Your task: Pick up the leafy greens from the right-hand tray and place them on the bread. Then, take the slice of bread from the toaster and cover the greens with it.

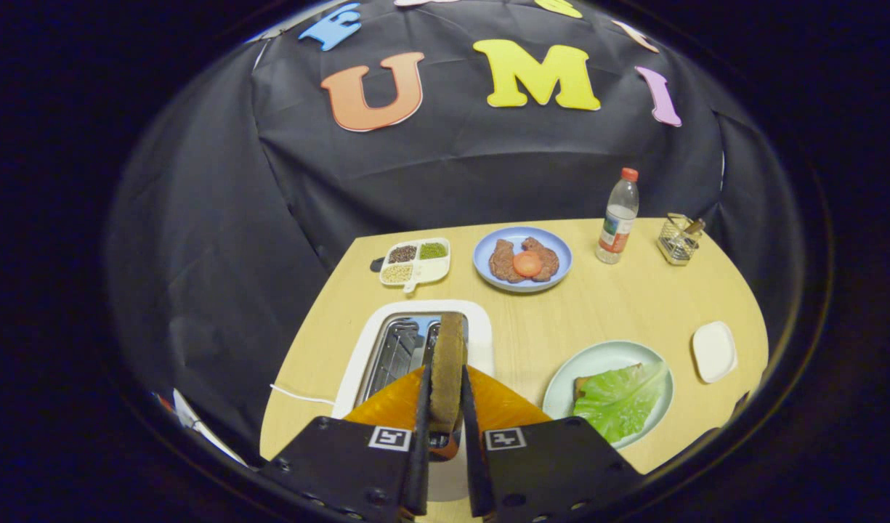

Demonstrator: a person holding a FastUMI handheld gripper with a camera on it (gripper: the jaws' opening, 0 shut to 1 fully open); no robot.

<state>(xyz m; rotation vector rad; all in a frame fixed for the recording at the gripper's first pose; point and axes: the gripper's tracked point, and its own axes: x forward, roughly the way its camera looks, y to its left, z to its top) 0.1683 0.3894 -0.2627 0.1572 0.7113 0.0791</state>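
My gripper [445,385] is shut on a brown slice of bread [447,356], held edge-on and upright between both fingers. It hangs just above the open slots of the white toaster [386,341], which sits directly ahead of the fingers. To the right of the fingers stands a pale green plate [597,359]. On it a green lettuce leaf [619,399] lies over another slice of bread [581,385], of which only a brown corner peeks out.
A blue plate [488,254] with meat patties and a tomato slice stands beyond the toaster. Left of it is a divided dish of grains [415,263]. A water bottle [618,218] and a wire holder [678,240] stand at the back right. A small white dish [714,351] sits near the table's right edge.
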